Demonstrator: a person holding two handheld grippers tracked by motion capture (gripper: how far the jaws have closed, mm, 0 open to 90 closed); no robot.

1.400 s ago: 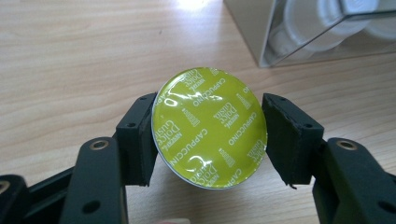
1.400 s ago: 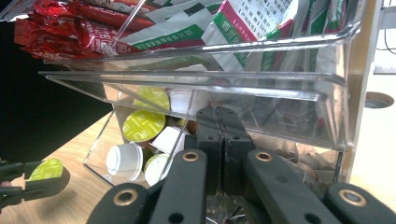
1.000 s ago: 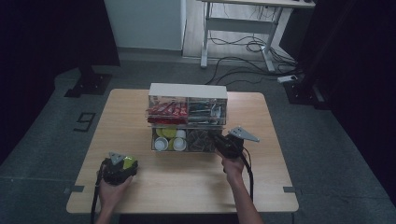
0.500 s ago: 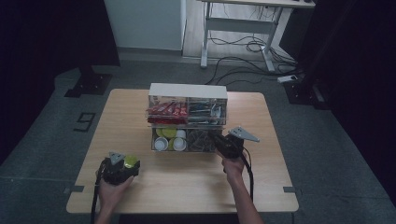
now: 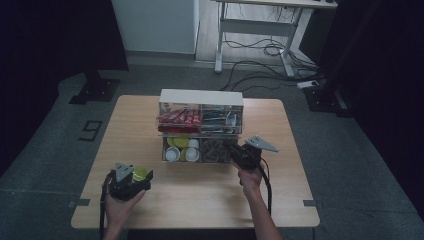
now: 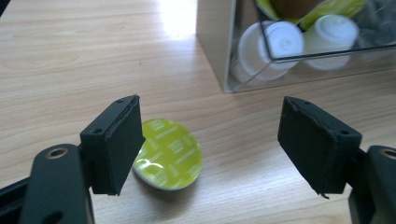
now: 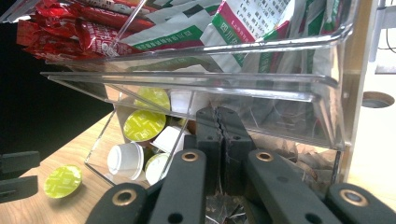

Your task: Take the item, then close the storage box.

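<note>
A lime-green capsule (image 6: pixel 168 154) lies lid-up on the wooden table (image 5: pixel 200 195), just in front of the clear drawer (image 6: pixel 224 70). My left gripper (image 6: pixel 210 135) has just been opening and now stands open a little above the capsule (image 5: pixel 140 173), its pads clear of it. In the high view the left gripper (image 5: pixel 135 182) is at the table's front left. My right gripper (image 7: pixel 217 121) is shut, jaws pressed together at the drawer's clear front wall (image 7: pixel 299 121). Whether it pinches anything I cannot tell. The right gripper (image 5: pixel 239 152) sits at the drawer's right part.
A white-topped clear organizer (image 5: pixel 201 97) stands mid-table. Its upper bin holds red sachets (image 7: pixel 70 32) and green-and-white packets (image 7: pixel 261 23). The pulled-out lower drawer holds white capsules (image 6: pixel 280 42), green capsules (image 7: pixel 142 125) and brown packets. Cables and a desk frame lie on the floor beyond.
The left gripper's jaws have parted and the hand has risen slightly, leaving the green capsule on the table. The right gripper has stayed at the drawer.
</note>
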